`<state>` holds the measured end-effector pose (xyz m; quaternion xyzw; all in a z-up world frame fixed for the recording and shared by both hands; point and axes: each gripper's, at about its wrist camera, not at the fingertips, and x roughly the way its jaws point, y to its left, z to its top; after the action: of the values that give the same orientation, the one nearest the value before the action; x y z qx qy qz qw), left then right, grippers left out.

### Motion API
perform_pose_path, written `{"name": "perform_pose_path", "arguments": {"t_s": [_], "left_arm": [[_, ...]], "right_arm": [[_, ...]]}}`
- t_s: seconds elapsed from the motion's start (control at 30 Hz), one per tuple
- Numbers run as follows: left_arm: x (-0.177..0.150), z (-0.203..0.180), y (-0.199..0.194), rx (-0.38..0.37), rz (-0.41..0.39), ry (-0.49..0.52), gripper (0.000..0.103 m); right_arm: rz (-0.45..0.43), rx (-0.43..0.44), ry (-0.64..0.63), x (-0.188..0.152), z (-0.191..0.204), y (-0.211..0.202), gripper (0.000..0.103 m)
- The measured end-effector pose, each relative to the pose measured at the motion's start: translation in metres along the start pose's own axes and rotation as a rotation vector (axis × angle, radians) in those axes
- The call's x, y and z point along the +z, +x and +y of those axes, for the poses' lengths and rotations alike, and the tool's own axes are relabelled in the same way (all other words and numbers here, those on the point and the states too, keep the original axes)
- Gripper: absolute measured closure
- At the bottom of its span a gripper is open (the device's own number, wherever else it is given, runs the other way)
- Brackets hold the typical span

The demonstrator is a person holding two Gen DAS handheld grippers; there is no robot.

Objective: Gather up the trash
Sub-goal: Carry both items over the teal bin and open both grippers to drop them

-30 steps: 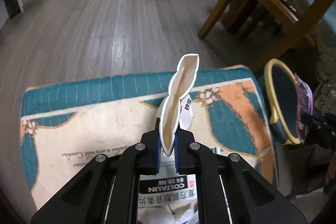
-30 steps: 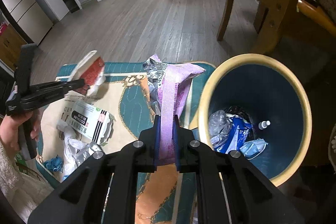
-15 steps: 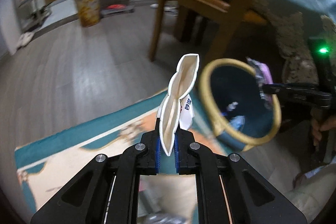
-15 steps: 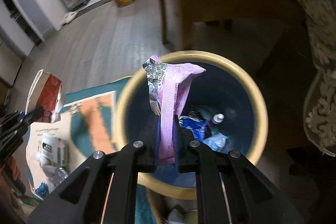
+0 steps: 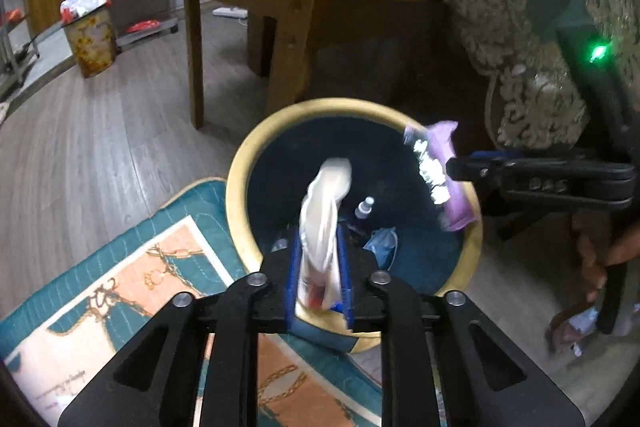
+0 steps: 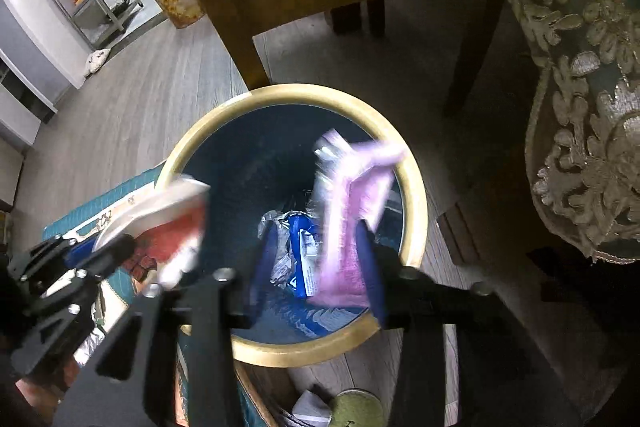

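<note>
A dark blue trash bin with a yellow rim (image 5: 240, 183) (image 6: 412, 187) stands on the floor and holds several pieces of trash. My left gripper (image 5: 319, 271) is open over the bin; a flattened white and red paper cup (image 5: 326, 211) (image 6: 168, 227) sits loosely between its parted fingers. My right gripper (image 6: 316, 267) is open wide over the bin; a purple foil snack wrapper (image 6: 352, 211) (image 5: 444, 175) leans on its right finger, blurred.
A wooden chair (image 5: 288, 7) stands just behind the bin, with a lace-edged tablecloth (image 5: 532, 67) to the right. A teal and orange mat (image 5: 132, 291) lies left of the bin. A second bin (image 5: 94, 43) stands far back by metal shelves.
Both grippers moved from the mat to above the bin. Both jaws have opened; the cup and the purple wrapper are now loose between the fingers.
</note>
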<state>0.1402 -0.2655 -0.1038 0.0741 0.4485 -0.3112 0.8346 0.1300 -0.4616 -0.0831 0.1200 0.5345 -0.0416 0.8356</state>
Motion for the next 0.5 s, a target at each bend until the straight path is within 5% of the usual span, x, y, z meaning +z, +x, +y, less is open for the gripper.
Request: {"name": "perform_pose_path", "arguments": {"t_s": [0.1, 0.23, 0.3, 0.5], "left_arm": [[-0.001, 0.0, -0.004, 0.009, -0.01, 0.003, 0.057], [-0.004, 0.006, -0.019, 0.033, -0.029, -0.003, 0.049], [-0.008, 0.01, -0.032, 0.053, -0.046, -0.001, 0.034], [-0.021, 0.029, -0.074, 0.125, -0.08, -0.022, 0.022]], "right_arm": [[-0.004, 0.006, -0.01, 0.002, 0.0, -0.003, 0.062], [-0.014, 0.01, -0.003, 0.002, 0.008, -0.011, 0.062], [-0.019, 0.008, -0.009, 0.003, 0.011, -0.015, 0.052], [-0.065, 0.007, -0.06, 0.001, 0.033, -0.036, 0.021]]}}
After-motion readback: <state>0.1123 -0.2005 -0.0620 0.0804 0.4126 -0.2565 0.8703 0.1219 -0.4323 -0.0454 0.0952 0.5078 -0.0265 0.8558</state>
